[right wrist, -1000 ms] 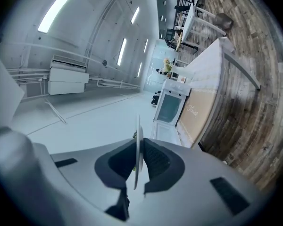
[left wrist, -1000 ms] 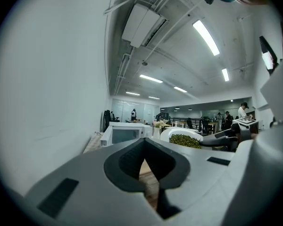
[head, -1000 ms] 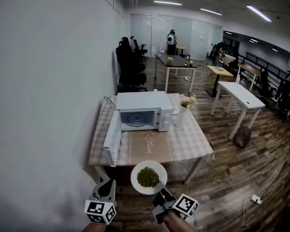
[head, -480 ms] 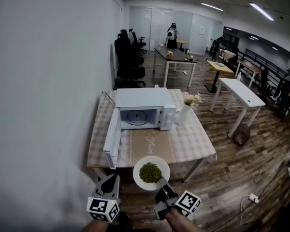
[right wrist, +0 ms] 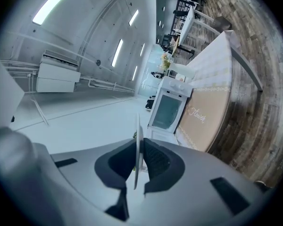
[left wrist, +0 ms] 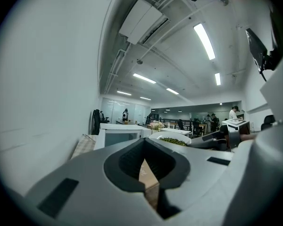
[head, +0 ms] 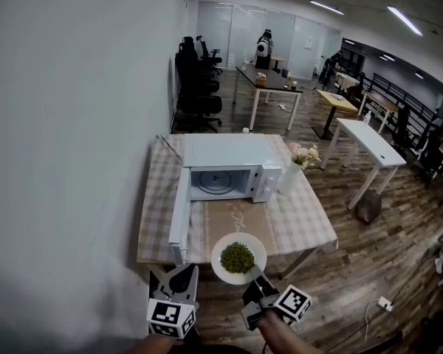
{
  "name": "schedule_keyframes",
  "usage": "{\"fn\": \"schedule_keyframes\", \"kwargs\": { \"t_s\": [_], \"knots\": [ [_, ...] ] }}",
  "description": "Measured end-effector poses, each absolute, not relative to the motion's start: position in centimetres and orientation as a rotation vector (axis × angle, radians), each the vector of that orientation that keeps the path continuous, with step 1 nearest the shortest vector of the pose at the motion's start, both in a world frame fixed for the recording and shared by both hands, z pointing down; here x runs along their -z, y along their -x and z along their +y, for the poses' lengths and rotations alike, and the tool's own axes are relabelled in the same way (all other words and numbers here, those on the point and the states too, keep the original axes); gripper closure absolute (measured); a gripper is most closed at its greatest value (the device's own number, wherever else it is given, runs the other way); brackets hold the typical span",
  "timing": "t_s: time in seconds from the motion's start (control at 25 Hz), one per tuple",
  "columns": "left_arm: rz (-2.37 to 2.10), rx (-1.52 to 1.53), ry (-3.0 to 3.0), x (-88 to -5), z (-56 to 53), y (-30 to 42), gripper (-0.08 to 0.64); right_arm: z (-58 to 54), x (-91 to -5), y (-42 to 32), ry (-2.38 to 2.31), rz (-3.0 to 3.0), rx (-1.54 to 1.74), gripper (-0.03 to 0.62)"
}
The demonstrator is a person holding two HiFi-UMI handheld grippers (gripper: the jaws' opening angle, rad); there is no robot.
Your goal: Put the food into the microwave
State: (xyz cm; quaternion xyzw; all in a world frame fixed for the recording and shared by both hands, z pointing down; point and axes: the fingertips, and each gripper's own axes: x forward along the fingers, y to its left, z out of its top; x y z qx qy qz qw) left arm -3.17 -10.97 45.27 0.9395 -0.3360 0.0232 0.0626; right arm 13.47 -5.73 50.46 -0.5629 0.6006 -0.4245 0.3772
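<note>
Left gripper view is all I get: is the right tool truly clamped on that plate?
Observer: Yes, the right gripper view shows the right tool shut on the plate, which stands edge-on between its jaws.
Operator: Microwave door open?
Observer: The head view shows the microwave with its door swung wide, out toward the picture's left.
Operator: Anything inside?
Observer: No, just the bare turntable.

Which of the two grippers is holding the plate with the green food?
The right gripper: its fingers are shut on the rim of the white plate. The left gripper carries nothing, and its fingers are together.
</note>
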Motion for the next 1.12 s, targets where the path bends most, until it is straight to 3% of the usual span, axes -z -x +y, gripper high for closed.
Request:
{"fn": "schedule_keyframes", "kwargs": {
  "t_s": [1.12],
  "knots": [
    [-0.882, -0.095, -2.807, -45.9, -21.2, -2.0, 0.552, -20.3, -52.1, -17.1, 1.473, 1.502, 1.161, 0.557]
  ]
}}
